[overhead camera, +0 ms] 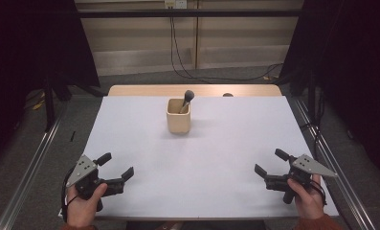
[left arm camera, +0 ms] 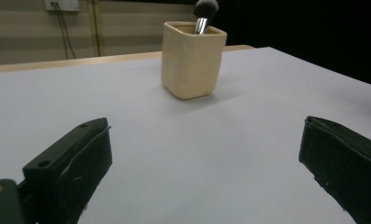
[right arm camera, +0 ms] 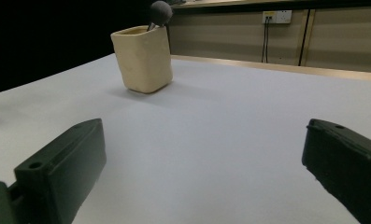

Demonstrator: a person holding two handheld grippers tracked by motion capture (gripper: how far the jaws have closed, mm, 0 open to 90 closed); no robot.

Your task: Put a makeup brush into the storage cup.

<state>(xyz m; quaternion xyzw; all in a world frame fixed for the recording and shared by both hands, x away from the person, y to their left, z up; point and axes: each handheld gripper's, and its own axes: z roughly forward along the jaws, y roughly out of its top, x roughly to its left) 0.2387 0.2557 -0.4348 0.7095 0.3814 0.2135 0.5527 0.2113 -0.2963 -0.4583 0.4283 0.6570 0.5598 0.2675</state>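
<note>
We see a white table top (overhead camera: pixel 202 158) with a bare wooden strip (overhead camera: pixel 149 90) along its far edge. Beyond it lies grey floor (overhead camera: pixel 144 76), then a beige panelled wall (overhead camera: pixel 130 33) carrying a socket (overhead camera: pixel 175 4) with black cables (overhead camera: pixel 178 52) trailing down. Black curtains (overhead camera: pixel 29 43) hang on both sides, and metal rails (overhead camera: pixel 32 167) flank the table.

No readable text, labels, brands, numbers or signs anywhere. Cream square ceramic cup (overhead camera: pixel 178 116) plain, unmarked. White bench top (overhead camera: pixel 192 172) blank. White wall socket plate (right arm camera: pixel 276 17) too small to show any lettering.
</note>
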